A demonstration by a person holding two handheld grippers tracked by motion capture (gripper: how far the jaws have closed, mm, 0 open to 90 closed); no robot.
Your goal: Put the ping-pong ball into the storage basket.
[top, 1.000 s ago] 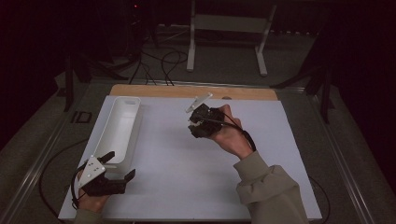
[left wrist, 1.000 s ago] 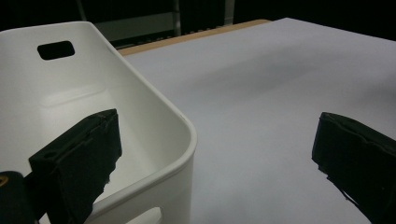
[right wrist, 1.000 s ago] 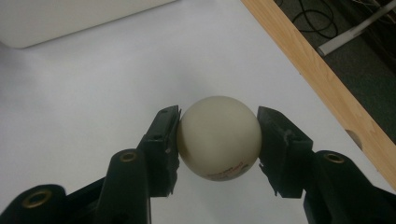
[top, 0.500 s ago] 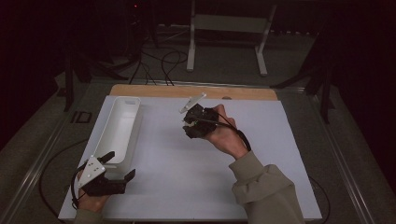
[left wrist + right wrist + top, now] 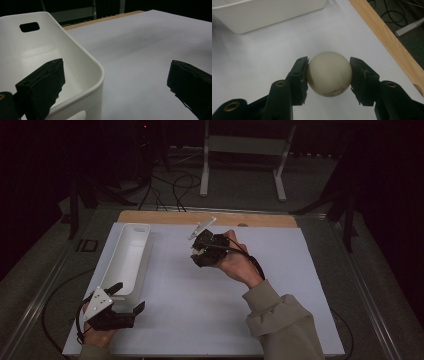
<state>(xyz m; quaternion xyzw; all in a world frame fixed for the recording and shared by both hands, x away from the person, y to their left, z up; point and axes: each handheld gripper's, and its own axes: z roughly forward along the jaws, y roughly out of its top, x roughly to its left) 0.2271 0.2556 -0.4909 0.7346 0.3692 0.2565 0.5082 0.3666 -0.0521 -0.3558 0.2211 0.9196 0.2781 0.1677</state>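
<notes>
A cream ball [image 5: 328, 72] with small red print near its underside is pinched between the two black jaws of my right gripper [image 5: 328, 76], which is shut on it just above the white sheet. In the high view the right gripper [image 5: 202, 252] hovers over the back middle of the table, right of the white bin [image 5: 145, 251]. My left gripper [image 5: 127, 298] rests at the front left with its jaws wide open and nothing between them. In the left gripper view one jaw of that gripper [image 5: 116, 75] sits over the bin's near corner [image 5: 100, 72].
A white sheet [image 5: 200, 315] covers the table, and a wooden strip [image 5: 165, 216] runs along its back edge. The long bin [image 5: 262, 12] lies lengthwise at the left and looks empty. Cables and a metal stand [image 5: 245, 145] sit on the dark floor beyond.
My right hand has shifted slightly left toward the bin, still gripping the ball. The left gripper has stayed where it was.
</notes>
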